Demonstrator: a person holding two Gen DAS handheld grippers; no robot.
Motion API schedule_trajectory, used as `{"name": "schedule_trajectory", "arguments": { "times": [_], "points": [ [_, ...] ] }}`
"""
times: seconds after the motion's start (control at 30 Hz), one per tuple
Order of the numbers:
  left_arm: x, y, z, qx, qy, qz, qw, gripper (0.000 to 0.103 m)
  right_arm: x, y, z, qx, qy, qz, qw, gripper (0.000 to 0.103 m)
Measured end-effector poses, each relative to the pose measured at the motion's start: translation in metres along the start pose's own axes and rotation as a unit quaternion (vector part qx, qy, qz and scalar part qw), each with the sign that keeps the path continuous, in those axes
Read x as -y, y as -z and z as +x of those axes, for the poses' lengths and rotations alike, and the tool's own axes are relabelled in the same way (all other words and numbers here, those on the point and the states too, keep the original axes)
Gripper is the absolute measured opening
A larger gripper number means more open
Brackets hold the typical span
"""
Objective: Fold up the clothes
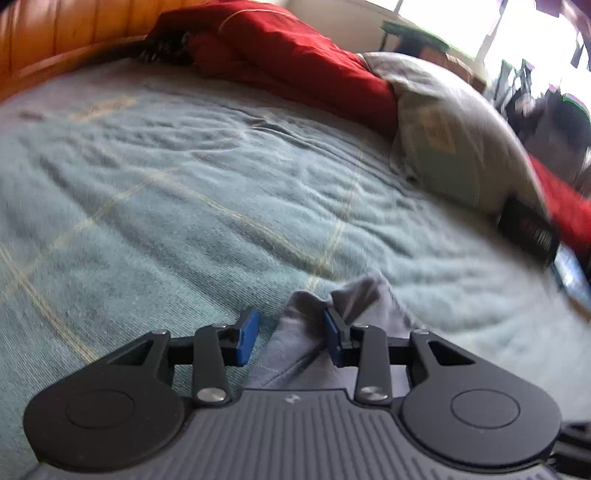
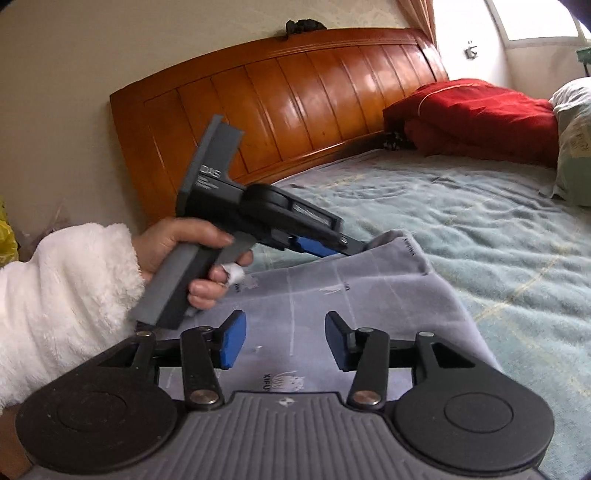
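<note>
A grey cloth with small printed marks lies on the teal bed cover. In the left wrist view a bunched corner of the grey cloth sits between and just past the blue pads. My left gripper is open, with the cloth touching its right pad. In the right wrist view the left gripper reaches over the cloth's far corner, held by a hand in a white fleece sleeve. My right gripper is open above the cloth's near part and holds nothing.
A wooden headboard stands at the far side. A red blanket and a pale pillow lie at the head of the bed. A dark box lies next to the pillow. A window is beyond.
</note>
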State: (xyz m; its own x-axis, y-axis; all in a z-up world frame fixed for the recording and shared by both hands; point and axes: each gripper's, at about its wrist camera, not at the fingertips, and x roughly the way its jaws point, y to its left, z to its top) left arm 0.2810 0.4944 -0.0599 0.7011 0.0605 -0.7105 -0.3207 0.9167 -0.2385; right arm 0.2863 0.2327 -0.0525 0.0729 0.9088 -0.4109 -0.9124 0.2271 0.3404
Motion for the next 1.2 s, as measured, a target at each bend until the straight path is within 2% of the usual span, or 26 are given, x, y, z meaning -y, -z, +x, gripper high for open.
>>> {"name": "schedule_trajectory", "arguments": {
  "times": [0.07,0.1,0.17,0.23,0.3,0.37,0.43,0.5,0.53,0.6,0.67,0.7,0.77,0.87,0.97,1.03,1.07,1.13,1.2],
  "points": [
    [0.012,0.005,-0.001,0.007,-0.020,0.036,0.9991,0.033,-0.001,0.002,0.001,-0.002,0.001,-0.002,1.000,0.053],
    [0.017,0.007,0.000,0.010,-0.025,0.056,0.9981,0.028,-0.003,0.003,0.002,-0.005,0.004,-0.006,1.000,0.053],
    [0.026,0.011,-0.001,0.013,-0.019,0.082,0.9963,0.009,-0.005,0.006,0.006,-0.011,0.010,-0.014,1.000,0.053],
    [0.029,0.013,-0.005,0.022,-0.023,0.091,0.9953,0.005,-0.006,0.007,0.008,-0.016,0.012,-0.019,1.000,0.053],
    [0.025,0.009,-0.012,0.047,-0.037,0.071,0.9957,0.004,-0.006,0.008,0.008,-0.014,0.016,-0.021,1.000,0.053],
    [0.016,0.003,-0.022,0.090,-0.073,0.043,0.9923,0.005,-0.004,0.008,0.008,-0.011,0.018,-0.015,1.000,0.054],
    [0.004,-0.004,-0.026,0.087,-0.060,0.001,0.9944,0.006,0.000,0.009,0.008,-0.010,0.027,-0.004,1.000,0.055],
    [0.003,-0.005,-0.034,0.095,-0.058,-0.007,0.9937,0.007,0.004,0.009,0.008,-0.010,0.041,0.008,0.999,0.056],
    [0.006,-0.005,-0.038,0.099,-0.057,0.000,0.9934,0.011,0.006,0.008,0.007,-0.009,0.048,0.013,0.999,0.057],
    [0.012,-0.003,-0.046,0.100,-0.037,0.001,0.9943,0.022,0.009,0.005,0.005,-0.007,0.067,0.021,0.998,0.067],
    [0.017,0.000,-0.047,0.086,0.017,0.006,0.9961,0.041,0.009,-0.001,-0.001,-0.003,0.097,0.019,0.995,0.076],
    [0.020,0.002,-0.042,0.068,0.043,0.006,0.9968,0.041,0.010,-0.003,-0.003,-0.001,0.111,0.018,0.994,0.081],
    [0.026,0.004,-0.023,0.028,0.072,0.009,0.9970,0.045,0.015,-0.007,-0.008,-0.005,0.128,0.025,0.991,0.088],
    [0.025,0.005,0.007,0.000,0.025,-0.001,0.9997,0.044,0.033,-0.004,-0.003,-0.032,0.135,0.062,0.988,0.089],
    [0.027,-0.007,0.002,0.007,0.024,-0.024,0.9994,0.044,0.047,0.000,0.001,-0.044,0.134,0.092,0.986,0.089],
    [0.037,-0.012,-0.014,0.026,0.042,-0.010,0.9987,0.048,0.046,-0.004,-0.005,-0.032,0.131,0.093,0.987,0.089],
    [0.042,-0.012,-0.015,0.028,0.058,-0.006,0.9979,0.057,0.045,-0.006,-0.009,-0.020,0.130,0.090,0.987,0.090],
    [0.051,-0.011,-0.018,0.030,0.089,0.003,0.9955,0.067,0.043,-0.007,-0.012,-0.009,0.128,0.088,0.988,0.091],
    [0.060,-0.009,-0.002,0.011,0.095,0.010,0.9953,0.068,0.043,-0.006,-0.010,-0.009,0.126,0.090,0.988,0.092]
  ]
}}
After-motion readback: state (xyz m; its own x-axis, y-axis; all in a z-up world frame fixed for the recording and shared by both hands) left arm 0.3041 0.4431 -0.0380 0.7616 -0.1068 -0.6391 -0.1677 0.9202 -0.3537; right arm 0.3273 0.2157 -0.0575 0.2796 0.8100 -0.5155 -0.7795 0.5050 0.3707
